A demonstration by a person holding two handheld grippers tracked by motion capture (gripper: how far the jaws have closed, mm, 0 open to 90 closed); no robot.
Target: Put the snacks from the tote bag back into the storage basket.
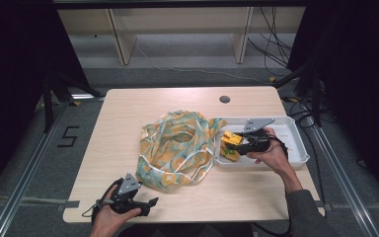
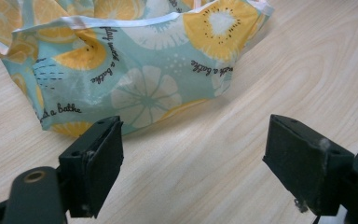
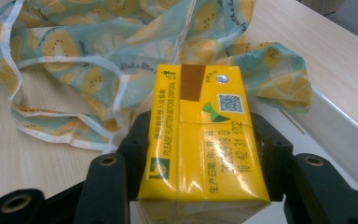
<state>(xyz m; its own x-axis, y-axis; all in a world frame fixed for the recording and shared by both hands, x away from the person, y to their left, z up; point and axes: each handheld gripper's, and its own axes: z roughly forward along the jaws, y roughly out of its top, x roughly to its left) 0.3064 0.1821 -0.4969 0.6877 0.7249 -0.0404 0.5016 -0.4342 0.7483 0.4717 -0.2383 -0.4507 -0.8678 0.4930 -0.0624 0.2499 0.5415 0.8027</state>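
Observation:
A yellow drink carton point(image 3: 200, 140) sits clamped between the two black jaws of my right gripper point(image 3: 200, 163), top face with its foil straw hole towards the camera. From above, that right gripper point(image 1: 237, 140) holds the carton point(image 1: 228, 138) over the left end of the white tray point(image 1: 296, 148). A second yellow carton point(image 1: 230, 154) lies in the tray below it. The teal cloth bag point(image 1: 177, 148) printed with citrus slices lies crumpled mid-table, its rim beside the tray. My left gripper point(image 1: 148, 203) rests near the front edge, open, its jaws point(image 2: 196, 172) wide over bare wood just short of the bag point(image 2: 135, 60).
The wooden table point(image 1: 128, 113) has a round cable hole point(image 1: 224, 99) at the back. A white shelf frame point(image 1: 177, 29) and loose cables stand on the floor behind. The bag's white-edged handles point(image 3: 65, 116) lie on the wood to the left of the carton.

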